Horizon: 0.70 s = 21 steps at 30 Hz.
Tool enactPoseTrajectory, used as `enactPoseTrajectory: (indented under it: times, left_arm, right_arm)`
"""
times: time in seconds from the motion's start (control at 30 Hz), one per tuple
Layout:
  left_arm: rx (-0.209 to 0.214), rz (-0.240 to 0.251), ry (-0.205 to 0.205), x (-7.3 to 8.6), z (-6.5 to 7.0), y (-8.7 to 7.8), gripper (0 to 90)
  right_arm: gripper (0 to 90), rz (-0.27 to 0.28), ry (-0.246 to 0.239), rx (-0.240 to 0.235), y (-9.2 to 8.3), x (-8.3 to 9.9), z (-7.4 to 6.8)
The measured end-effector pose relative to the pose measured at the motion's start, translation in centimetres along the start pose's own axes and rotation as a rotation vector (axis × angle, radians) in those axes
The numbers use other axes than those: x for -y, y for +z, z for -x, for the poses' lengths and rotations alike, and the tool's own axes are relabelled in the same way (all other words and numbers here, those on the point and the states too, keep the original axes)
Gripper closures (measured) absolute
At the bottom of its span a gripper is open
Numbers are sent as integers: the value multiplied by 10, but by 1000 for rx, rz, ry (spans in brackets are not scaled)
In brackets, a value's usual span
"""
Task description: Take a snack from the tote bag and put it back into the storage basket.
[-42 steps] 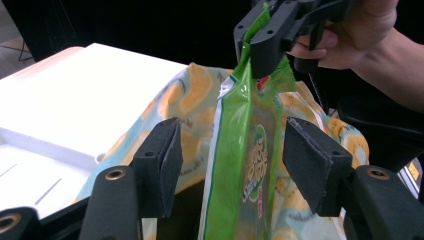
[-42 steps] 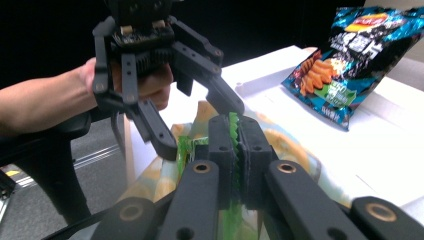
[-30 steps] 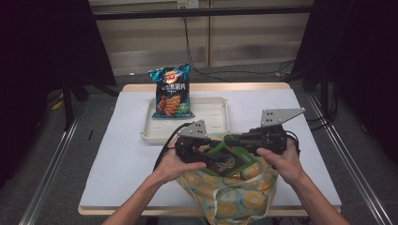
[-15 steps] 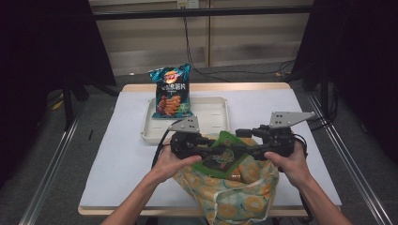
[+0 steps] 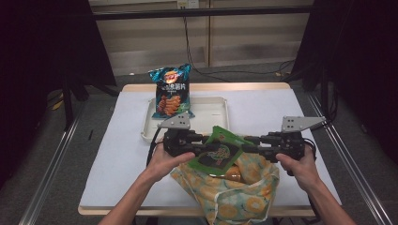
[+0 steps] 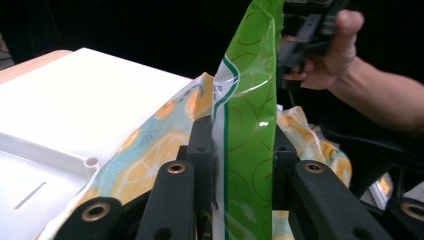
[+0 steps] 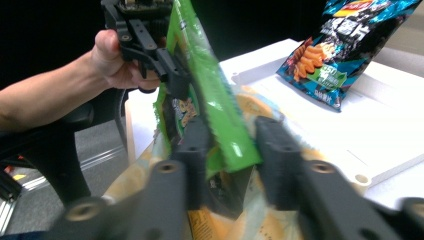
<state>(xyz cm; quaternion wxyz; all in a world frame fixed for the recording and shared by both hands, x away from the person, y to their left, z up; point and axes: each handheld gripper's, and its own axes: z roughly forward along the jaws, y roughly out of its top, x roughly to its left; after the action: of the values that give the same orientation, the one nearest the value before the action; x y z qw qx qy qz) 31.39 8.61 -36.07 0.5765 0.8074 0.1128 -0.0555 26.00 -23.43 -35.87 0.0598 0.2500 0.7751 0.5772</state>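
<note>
While the white table (image 5: 117,154) is bearing a tray (image 5: 216,110) with a blue chip bag (image 5: 171,91), a lemon-print bag (image 5: 234,192) is sitting at its near edge. Above it, the left gripper (image 5: 202,139) is clamping a green snack packet (image 5: 218,152); the right gripper (image 5: 244,144), jaws just closing, is straddling its corner.

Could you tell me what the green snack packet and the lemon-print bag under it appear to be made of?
The green snack packet looks like glossy plastic film: it shows sharp highlights and creases. The lemon-print bag seems to be soft matte fabric, slumping in loose folds, though a coated material is possible.
</note>
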Motion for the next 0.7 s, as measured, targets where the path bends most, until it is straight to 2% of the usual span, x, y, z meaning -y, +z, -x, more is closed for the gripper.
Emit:
enactPoseTrajectory:
  times: [0.07, 0.13, 0.17, 0.23, 0.33, 0.4, 0.5, 0.53, 0.63, 0.7]
  left_arm:
    - [-10, 0, -3, 0, 0, 0, 719]
    - [-14, -8, 5, 0, -2, -1, 717]
    - [-8, 4, -2, 1, -2, -1, 715]
    - [-14, -3, 1, 1, -2, -1, 704]
    - [-36, -12, 9, 1, -1, -2, 654]
    - [-45, -13, 8, 1, -1, -3, 585]
    - [-93, -32, 30, -2, 0, -8, 524]
    - [-90, -31, 28, -2, 0, -11, 514]
    - [-90, -30, 34, -2, 0, -14, 542]
    - [-92, -49, 46, 0, -1, -13, 612]
  right_arm:
    - [783, -1, 2, -4, 0, -1, 1]
    - [825, -2, -2, 11, 1, -2, 1]
    - [847, -1, -4, 6, 1, -3, 1]
    - [858, 2, -11, 19, 2, -6, -1]
    - [867, 5, -22, 21, 3, -12, -3]
    - [871, -2, -31, 23, 4, -16, -3]
    - [872, -25, -37, 36, 5, -21, -4]
    - [873, -29, -38, 37, 5, -22, -4]
    - [873, -34, -37, 47, 4, -25, -4]
    - [872, -38, -35, 52, 3, -27, -3]
